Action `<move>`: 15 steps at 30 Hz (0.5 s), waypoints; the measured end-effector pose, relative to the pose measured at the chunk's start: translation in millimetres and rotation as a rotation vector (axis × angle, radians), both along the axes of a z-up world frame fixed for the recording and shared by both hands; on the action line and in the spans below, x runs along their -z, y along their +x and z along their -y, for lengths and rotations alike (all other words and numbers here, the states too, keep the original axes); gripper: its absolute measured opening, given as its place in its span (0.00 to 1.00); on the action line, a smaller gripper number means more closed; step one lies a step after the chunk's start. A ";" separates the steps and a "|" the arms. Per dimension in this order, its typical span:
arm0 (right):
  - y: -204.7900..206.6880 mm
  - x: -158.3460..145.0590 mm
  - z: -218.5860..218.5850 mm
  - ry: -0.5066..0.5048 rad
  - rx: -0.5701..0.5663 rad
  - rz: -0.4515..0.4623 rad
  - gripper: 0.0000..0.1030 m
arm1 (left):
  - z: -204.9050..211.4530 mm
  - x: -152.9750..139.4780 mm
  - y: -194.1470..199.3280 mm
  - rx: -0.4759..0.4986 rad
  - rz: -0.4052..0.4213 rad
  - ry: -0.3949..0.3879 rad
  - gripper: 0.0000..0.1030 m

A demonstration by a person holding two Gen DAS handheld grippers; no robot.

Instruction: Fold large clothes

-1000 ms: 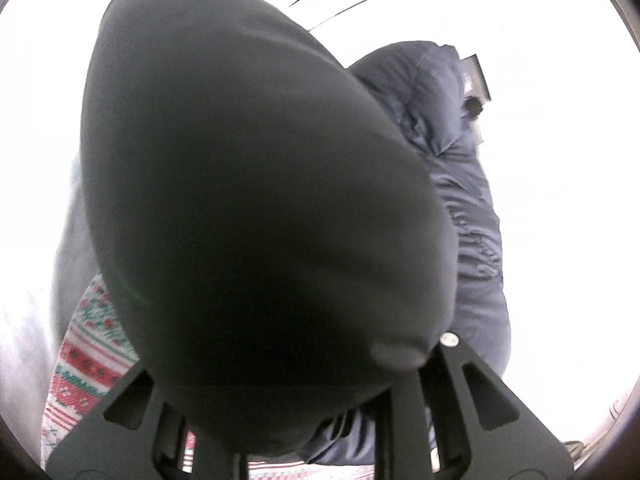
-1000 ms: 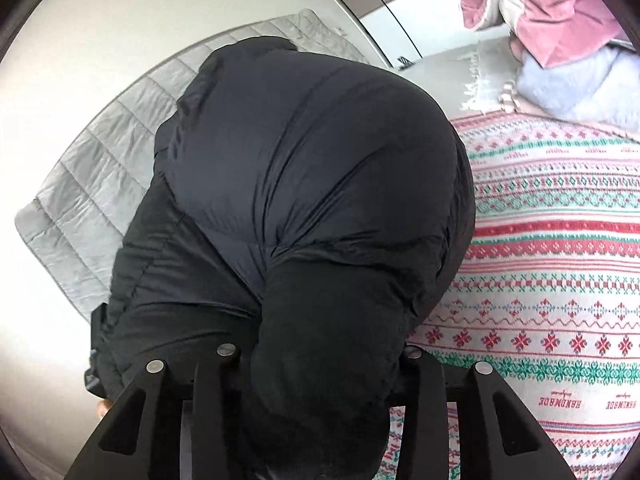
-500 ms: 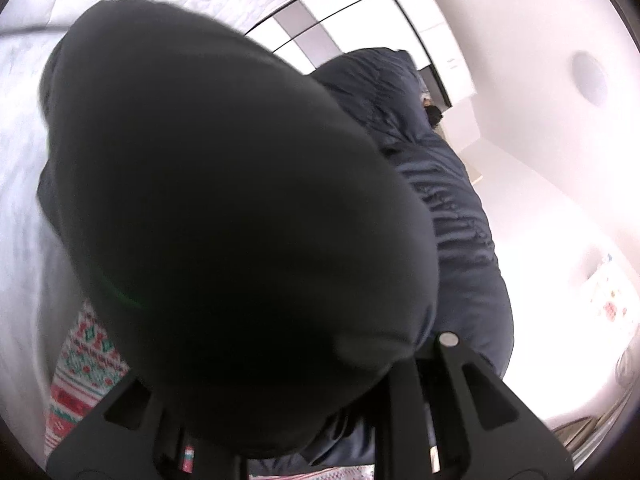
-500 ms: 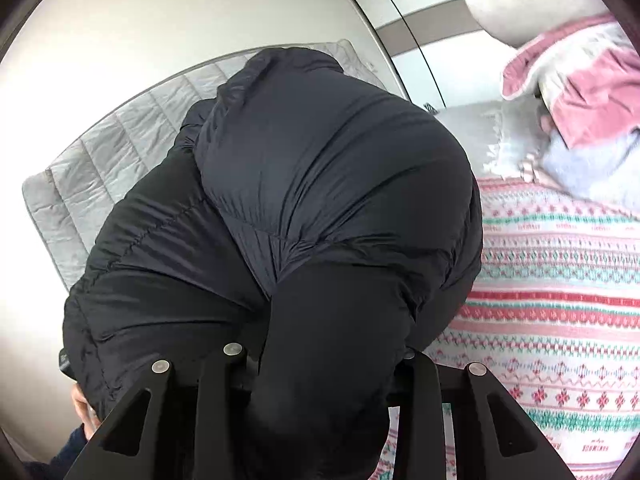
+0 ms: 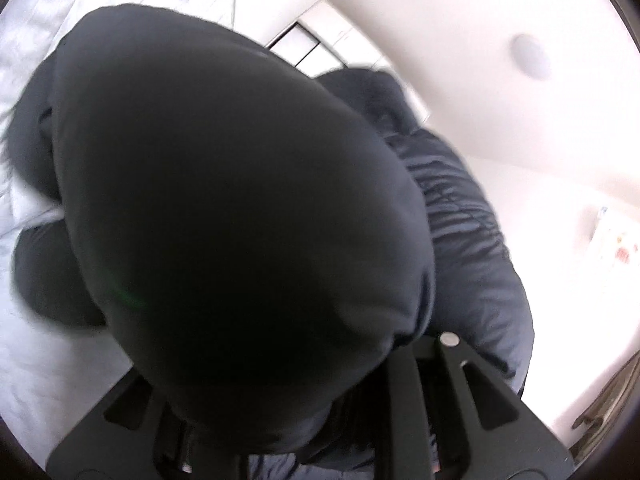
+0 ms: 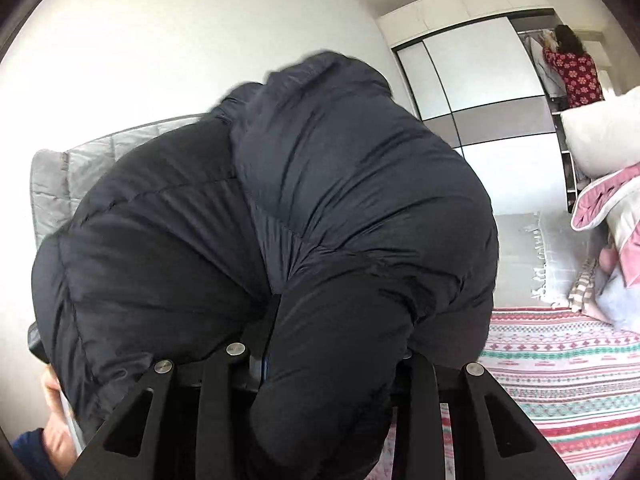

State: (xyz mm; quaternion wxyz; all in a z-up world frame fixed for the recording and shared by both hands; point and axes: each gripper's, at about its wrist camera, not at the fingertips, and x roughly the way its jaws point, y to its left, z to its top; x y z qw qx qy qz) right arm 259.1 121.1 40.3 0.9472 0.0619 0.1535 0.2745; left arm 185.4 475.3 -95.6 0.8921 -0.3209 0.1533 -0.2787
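Note:
A large black puffer jacket (image 6: 320,208) is lifted off the bed and hangs in bulges. In the right wrist view its padded fabric bunches between my fingers; my right gripper (image 6: 324,364) is shut on it. In the left wrist view a thick fold of the same jacket (image 5: 240,220) fills most of the frame and covers my fingertips; my left gripper (image 5: 288,392) is shut on it. The rest of the jacket (image 5: 460,232) trails off to the right.
A patterned red, green and white bed cover (image 6: 560,376) lies at the lower right. A grey quilted blanket (image 6: 80,168) sits behind the jacket. Pink and white bedding (image 6: 612,216) is piled at the right. A wardrobe (image 6: 480,92) and a person (image 6: 572,72) stand beyond.
Both grippers have lifted the jacket higher and tilted upward. The bed cover has dropped lower in both views and more wall, wardrobe and ceiling show.

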 end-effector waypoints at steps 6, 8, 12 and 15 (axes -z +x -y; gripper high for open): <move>59.1 100.0 7.7 0.005 -0.014 -0.392 0.48 | -75.1 154.0 38.5 -0.161 -0.655 -0.016 0.47; 64.3 102.0 18.6 0.063 -0.051 -0.469 0.54 | -99.2 166.0 28.3 -0.153 -0.677 -0.121 0.50; 64.6 89.4 26.7 0.020 -0.064 -0.513 0.60 | -116.5 127.3 0.4 -0.220 -0.629 0.002 0.53; 53.4 77.6 36.8 0.016 -0.055 -0.535 0.62 | -119.0 106.0 -12.2 -0.234 -0.652 0.084 0.54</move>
